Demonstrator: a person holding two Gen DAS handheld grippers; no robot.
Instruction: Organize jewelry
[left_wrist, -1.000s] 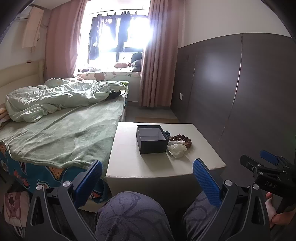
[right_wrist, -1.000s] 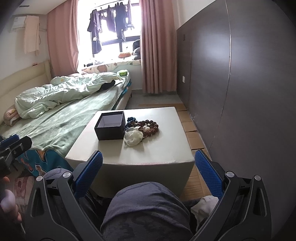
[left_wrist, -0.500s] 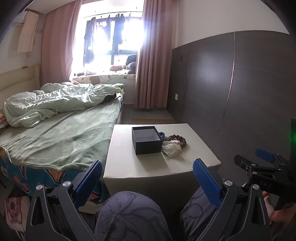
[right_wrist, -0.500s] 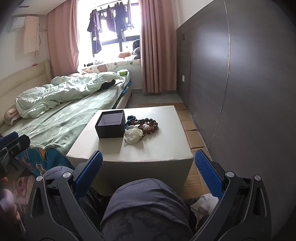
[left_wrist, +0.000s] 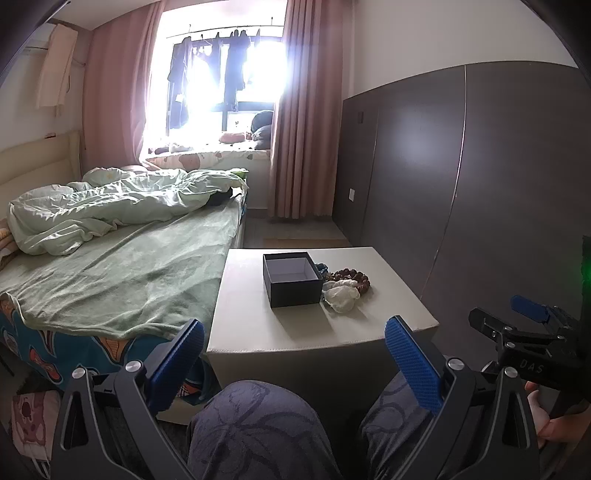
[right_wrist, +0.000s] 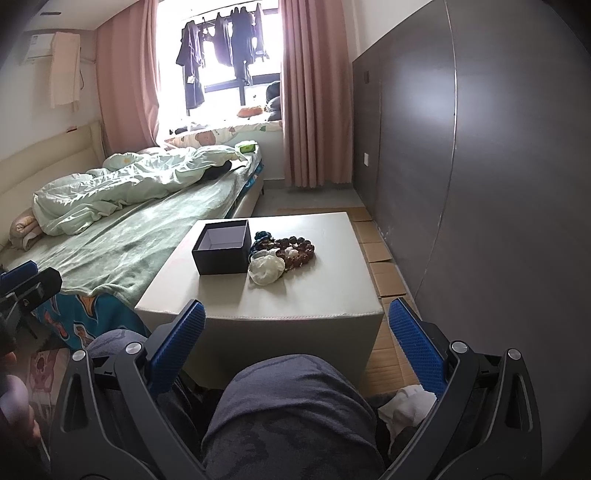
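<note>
- We hold the left gripper (left_wrist: 293, 363) low over our knees (left_wrist: 258, 424), its two blue-padded fingers (left_wrist: 181, 354) spread wide with nothing between them.
- We hold the right gripper (right_wrist: 295, 339) likewise above our lap, short of the table, fingers (right_wrist: 413, 339) wide apart and empty; it also shows at the right edge of the left wrist view (left_wrist: 524, 332), gripped by our right hand (left_wrist: 554, 421).
- The low white table (right_wrist: 295, 295) stands directly ahead, between the bed (right_wrist: 122, 240) and the dark wall panel (right_wrist: 498, 184).
- An open dark box (right_wrist: 223, 251) with a pale interior sits upright on the table's far left part; it appears empty.
- The jewelry lies in one small heap just right of the box: a brown beaded bracelet (right_wrist: 299, 249), a dark blue beaded piece (right_wrist: 263, 236) at the back near the box's corner, and a white crumpled item (right_wrist: 265, 271) in front; whether this last is cloth or a pouch we cannot tell.
- The heap is close against the box's right wall; none of it is inside the box.
- Both grippers are well apart from the box and the heap.
- Behind, a pale green quilt (left_wrist: 122, 206) lies bunched on the bed, and pink curtains (left_wrist: 303, 122) frame a bright window (left_wrist: 221, 85).
</note>
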